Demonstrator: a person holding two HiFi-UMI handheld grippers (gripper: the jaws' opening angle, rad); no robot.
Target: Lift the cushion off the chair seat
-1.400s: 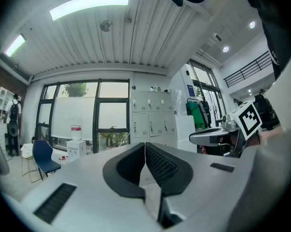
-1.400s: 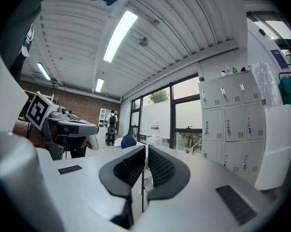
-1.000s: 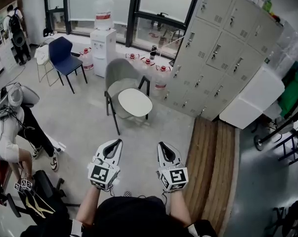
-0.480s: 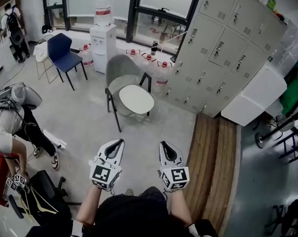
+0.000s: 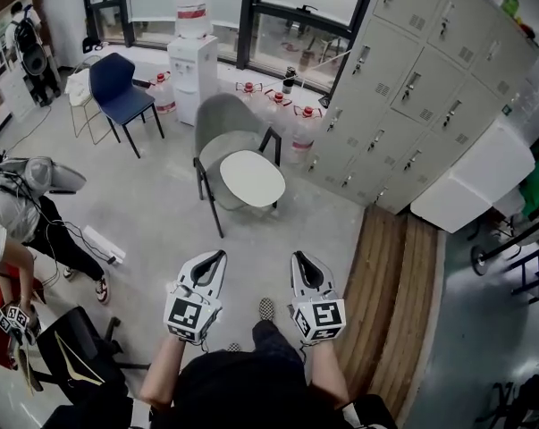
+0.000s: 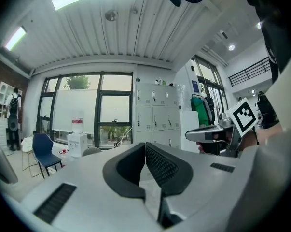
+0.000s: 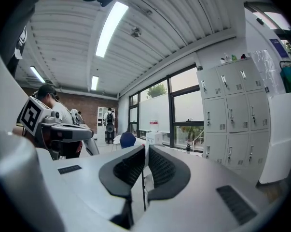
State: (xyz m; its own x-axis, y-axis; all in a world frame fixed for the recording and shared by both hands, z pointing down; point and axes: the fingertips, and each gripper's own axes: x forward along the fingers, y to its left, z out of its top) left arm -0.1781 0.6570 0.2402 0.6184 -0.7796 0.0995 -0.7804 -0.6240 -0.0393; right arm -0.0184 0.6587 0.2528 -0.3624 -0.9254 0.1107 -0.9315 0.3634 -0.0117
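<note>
A round white cushion (image 5: 251, 178) lies on the seat of a grey chair (image 5: 223, 125) in the middle of the floor, well ahead of me in the head view. Both grippers are held out side by side, short of the chair and touching nothing. The left gripper (image 5: 217, 256) is shut and empty; in the left gripper view its jaws (image 6: 145, 147) meet. My right gripper (image 5: 298, 258) is likewise shut with nothing in it, its jaws (image 7: 146, 150) pressed together. Part of the grey chair's back (image 6: 91, 151) shows far off past the left jaws.
Around the grey chair stand a blue chair (image 5: 119, 88), a water dispenser (image 5: 193, 59) with spare jugs (image 5: 278, 105) by the window, and grey lockers (image 5: 412, 88). A white cabinet (image 5: 470, 186) and a wooden platform (image 5: 394, 302) lie on the right. A person (image 5: 14, 217) bends at the left.
I have stepped toward the chair, so chair and cushion sit slightly nearer in the head view. A shoe now shows between the grippers. Both grippers stay shut.
</note>
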